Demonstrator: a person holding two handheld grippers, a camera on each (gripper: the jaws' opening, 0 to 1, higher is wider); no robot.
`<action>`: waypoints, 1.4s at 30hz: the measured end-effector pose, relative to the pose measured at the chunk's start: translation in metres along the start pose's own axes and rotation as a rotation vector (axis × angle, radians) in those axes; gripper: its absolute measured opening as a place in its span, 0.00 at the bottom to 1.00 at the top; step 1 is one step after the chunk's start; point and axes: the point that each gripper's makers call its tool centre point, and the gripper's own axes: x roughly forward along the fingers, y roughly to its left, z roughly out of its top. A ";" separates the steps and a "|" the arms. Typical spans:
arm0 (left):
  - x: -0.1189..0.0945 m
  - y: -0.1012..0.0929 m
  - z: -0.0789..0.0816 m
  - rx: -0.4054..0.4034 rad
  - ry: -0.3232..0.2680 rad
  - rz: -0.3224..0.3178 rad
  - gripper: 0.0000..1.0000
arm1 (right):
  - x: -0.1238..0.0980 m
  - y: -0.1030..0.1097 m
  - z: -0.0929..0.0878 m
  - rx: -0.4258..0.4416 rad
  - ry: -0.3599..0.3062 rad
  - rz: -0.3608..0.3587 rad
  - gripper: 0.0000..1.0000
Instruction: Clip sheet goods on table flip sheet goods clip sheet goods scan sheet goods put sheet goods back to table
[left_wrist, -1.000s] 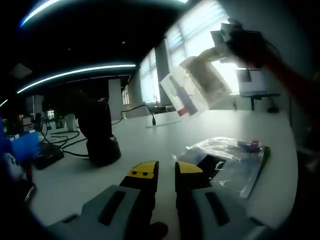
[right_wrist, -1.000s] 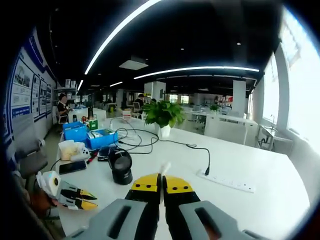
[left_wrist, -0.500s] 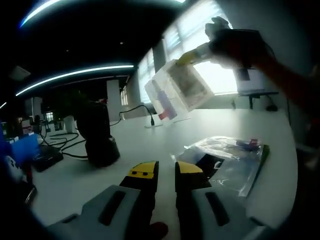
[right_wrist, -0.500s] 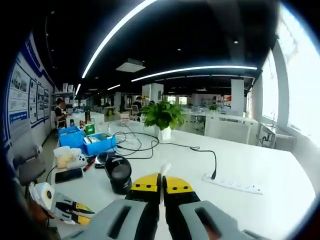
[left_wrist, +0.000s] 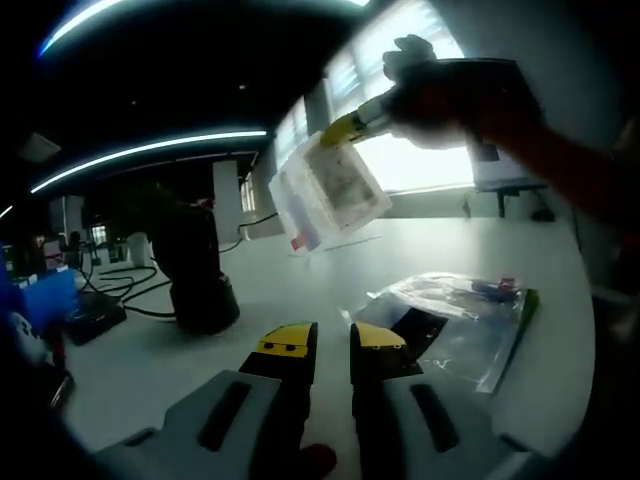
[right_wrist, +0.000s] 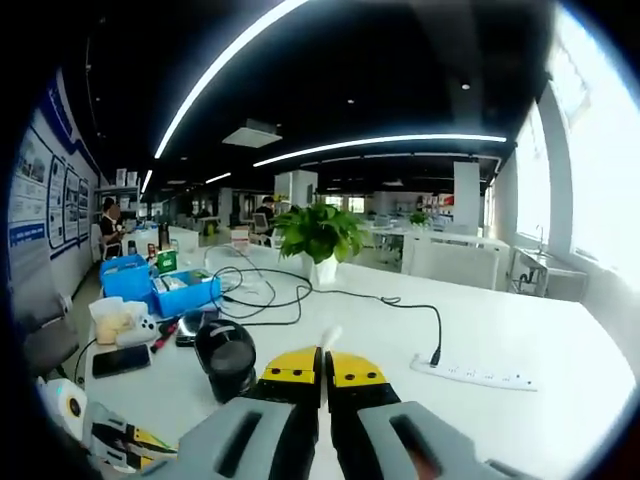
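Observation:
A flat sheet packet (left_wrist: 325, 190), clear with a printed card inside, hangs in the air above the white table (left_wrist: 300, 280). My right gripper (left_wrist: 345, 128), held by a hand at the upper right, is shut on the packet's top corner. In the right gripper view its yellow-tipped jaws (right_wrist: 324, 365) are pressed together with the packet's thin white edge (right_wrist: 327, 338) sticking up between them. A black scanner (left_wrist: 200, 265) stands on the table left of the packet, also seen ahead and below (right_wrist: 225, 355). My left gripper (left_wrist: 330, 340) rests low over the table, jaws slightly apart and holding nothing.
A pile of clear plastic-bagged goods (left_wrist: 460, 320) lies on the table right of the left gripper. A white power strip (right_wrist: 480, 375) with its cable, a potted plant (right_wrist: 315, 230), blue bins (right_wrist: 175, 290) and loose cables (right_wrist: 260, 285) sit farther back.
The right gripper has carried the packet left and lower, nearer the scanner, and the packet has turned. The left gripper has stayed still.

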 end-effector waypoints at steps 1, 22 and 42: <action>0.000 0.000 0.000 0.000 0.000 0.000 0.06 | 0.002 0.002 -0.001 -0.002 -0.003 -0.003 0.00; -0.001 0.000 0.001 0.010 -0.003 -0.003 0.06 | 0.036 0.031 -0.008 -0.013 -0.066 -0.099 0.00; -0.001 0.000 0.001 0.014 -0.004 -0.004 0.06 | 0.037 0.036 -0.009 -0.028 -0.079 -0.107 0.00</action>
